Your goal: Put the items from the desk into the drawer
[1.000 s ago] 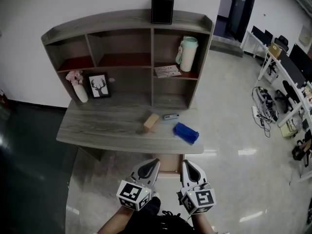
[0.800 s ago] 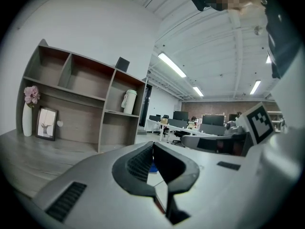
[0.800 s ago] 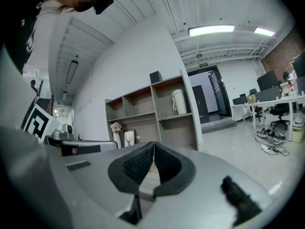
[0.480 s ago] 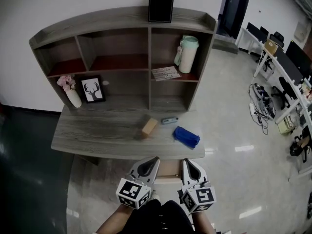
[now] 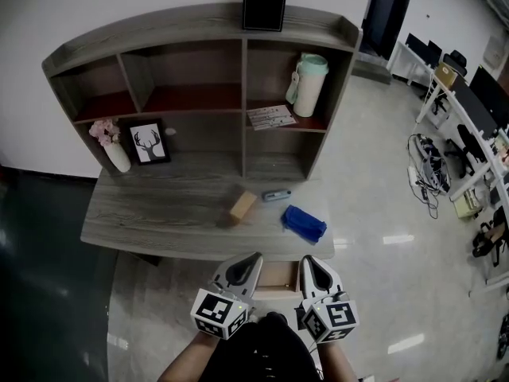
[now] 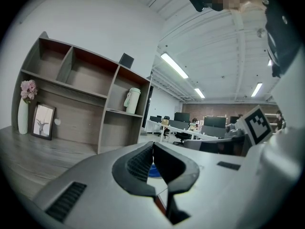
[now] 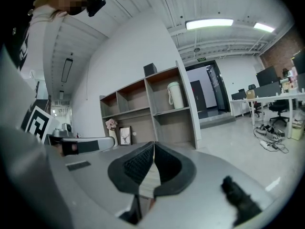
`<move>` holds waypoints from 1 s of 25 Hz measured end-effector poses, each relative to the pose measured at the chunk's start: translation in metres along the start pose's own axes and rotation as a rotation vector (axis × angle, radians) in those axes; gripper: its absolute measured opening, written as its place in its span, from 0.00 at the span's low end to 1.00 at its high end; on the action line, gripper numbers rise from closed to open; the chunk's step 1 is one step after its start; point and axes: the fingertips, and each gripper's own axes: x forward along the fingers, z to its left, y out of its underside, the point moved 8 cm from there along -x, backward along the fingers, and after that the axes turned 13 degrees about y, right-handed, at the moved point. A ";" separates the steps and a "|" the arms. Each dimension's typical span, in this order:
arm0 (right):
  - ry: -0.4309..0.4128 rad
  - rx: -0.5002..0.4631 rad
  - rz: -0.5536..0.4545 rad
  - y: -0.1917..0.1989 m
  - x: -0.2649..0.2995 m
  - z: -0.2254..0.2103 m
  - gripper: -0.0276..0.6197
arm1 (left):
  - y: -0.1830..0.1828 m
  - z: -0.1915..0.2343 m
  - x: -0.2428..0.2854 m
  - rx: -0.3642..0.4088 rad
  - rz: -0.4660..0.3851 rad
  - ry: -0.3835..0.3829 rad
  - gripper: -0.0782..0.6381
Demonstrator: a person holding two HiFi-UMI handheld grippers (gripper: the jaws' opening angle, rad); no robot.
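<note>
A grey wooden shelf unit (image 5: 242,94) stood at the back of the surface (image 5: 159,213), against a white wall. Below the front edge of the surface, the pale drawer (image 5: 277,277) stuck out between the two grippers.

The left gripper (image 5: 251,259) and the right gripper (image 5: 310,263) hung side by side in front of the surface, near its edge and clear of it, both pointing toward the shelves. In each gripper view the black ribbed pads met at their tips. Both grippers were closed, with nothing held between the jaws, and neither touched any item.

The task's things all lay on the right half of the surface, well apart from the grippers. A blue pouch (image 5: 304,224) lay nearest the front edge. A wooden block (image 5: 243,206) lay to its left, and a small grey-blue item (image 5: 277,195) lay just behind them, too small to identify.
</note>
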 end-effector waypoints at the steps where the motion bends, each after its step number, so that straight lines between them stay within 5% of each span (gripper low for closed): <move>1: -0.005 -0.008 0.000 -0.001 0.003 -0.002 0.06 | 0.001 0.002 0.004 0.001 0.003 -0.003 0.12; 25: -0.088 -0.040 0.075 0.006 0.082 -0.084 0.06 | 0.033 0.029 0.123 -0.069 0.077 -0.023 0.12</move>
